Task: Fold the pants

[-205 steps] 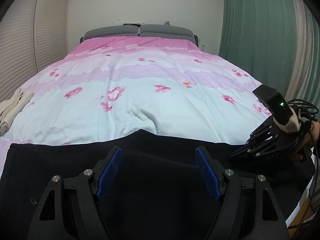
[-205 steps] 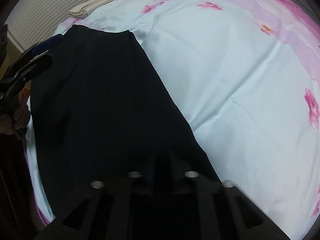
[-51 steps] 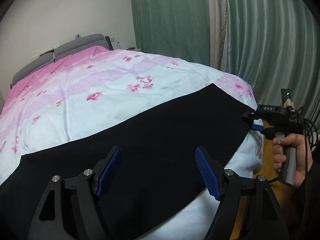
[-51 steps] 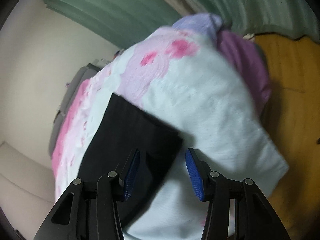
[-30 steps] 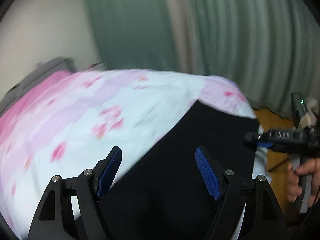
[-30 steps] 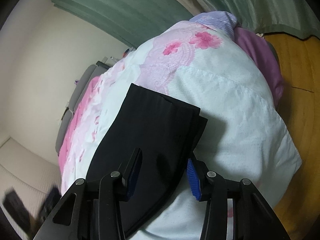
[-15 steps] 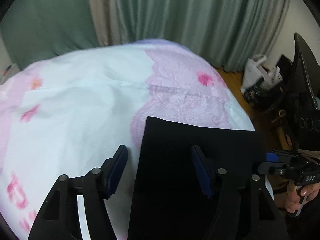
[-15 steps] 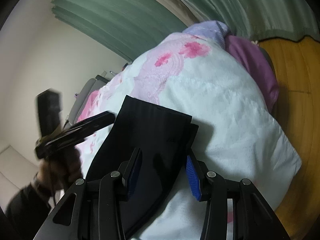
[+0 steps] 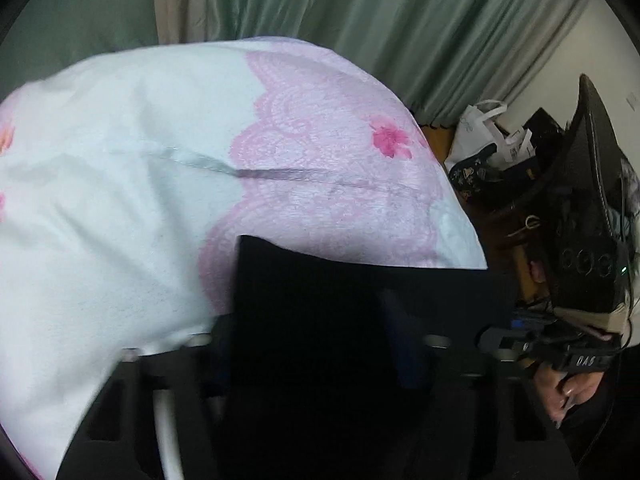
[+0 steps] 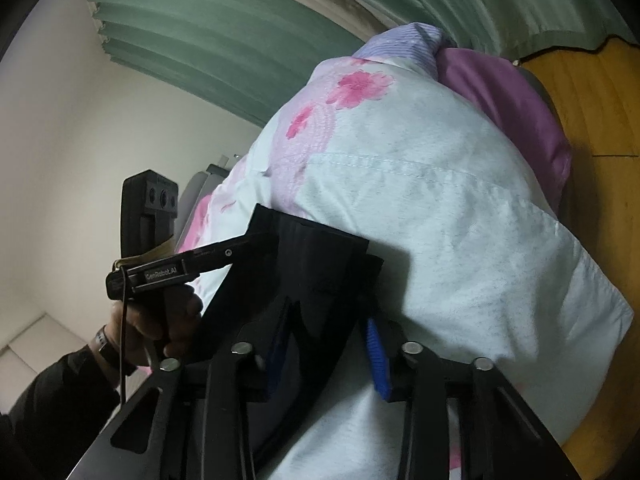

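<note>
Black pants [image 10: 316, 264] fill the space right ahead of both grippers, a flat, matte, square-cornered end of cloth lying at the corner of the bed. The right gripper [image 10: 326, 344] has its jaws closing, and the pants' edge runs between its ribbed blue pads [image 10: 376, 356]; I cannot tell if they already pinch. Just left of it, the left gripper [image 10: 256, 240] comes in low over the far corner of the pants, jaws closing too, dark cloth between its fingers, though the blur in its own view hides any contact. Beyond the pants spreads the quilt [image 9: 120, 152], soft, pale blue with pink lace bands and flowers, a stitched seam across it. Farther out hang pleated green curtains [image 9: 360, 20], with wooden floor [image 10: 600, 120] to the right.
</note>
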The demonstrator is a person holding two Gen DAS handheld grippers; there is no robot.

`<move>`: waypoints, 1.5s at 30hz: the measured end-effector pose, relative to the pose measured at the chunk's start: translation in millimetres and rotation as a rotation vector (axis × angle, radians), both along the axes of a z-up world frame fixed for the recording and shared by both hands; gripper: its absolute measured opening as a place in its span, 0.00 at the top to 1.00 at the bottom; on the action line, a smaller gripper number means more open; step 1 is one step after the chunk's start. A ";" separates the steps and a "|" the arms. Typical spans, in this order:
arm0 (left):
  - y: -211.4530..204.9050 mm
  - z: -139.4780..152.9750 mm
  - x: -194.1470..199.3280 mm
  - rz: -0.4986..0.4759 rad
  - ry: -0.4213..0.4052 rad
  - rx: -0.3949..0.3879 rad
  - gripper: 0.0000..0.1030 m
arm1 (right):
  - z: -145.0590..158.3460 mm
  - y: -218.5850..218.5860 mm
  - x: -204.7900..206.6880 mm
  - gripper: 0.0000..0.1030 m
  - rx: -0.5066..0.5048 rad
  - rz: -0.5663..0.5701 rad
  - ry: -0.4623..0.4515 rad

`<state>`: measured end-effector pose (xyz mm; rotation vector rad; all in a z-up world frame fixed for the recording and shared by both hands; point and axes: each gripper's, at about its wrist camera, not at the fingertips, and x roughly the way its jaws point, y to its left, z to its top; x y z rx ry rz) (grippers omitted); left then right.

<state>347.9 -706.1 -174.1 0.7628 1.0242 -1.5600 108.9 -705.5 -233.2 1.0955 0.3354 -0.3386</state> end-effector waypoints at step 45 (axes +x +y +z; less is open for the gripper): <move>648.2 15.4 42.9 0.575 -0.032 -0.252 0.85 | 104.7 500.3 139.7 0.94 -0.869 1.194 0.000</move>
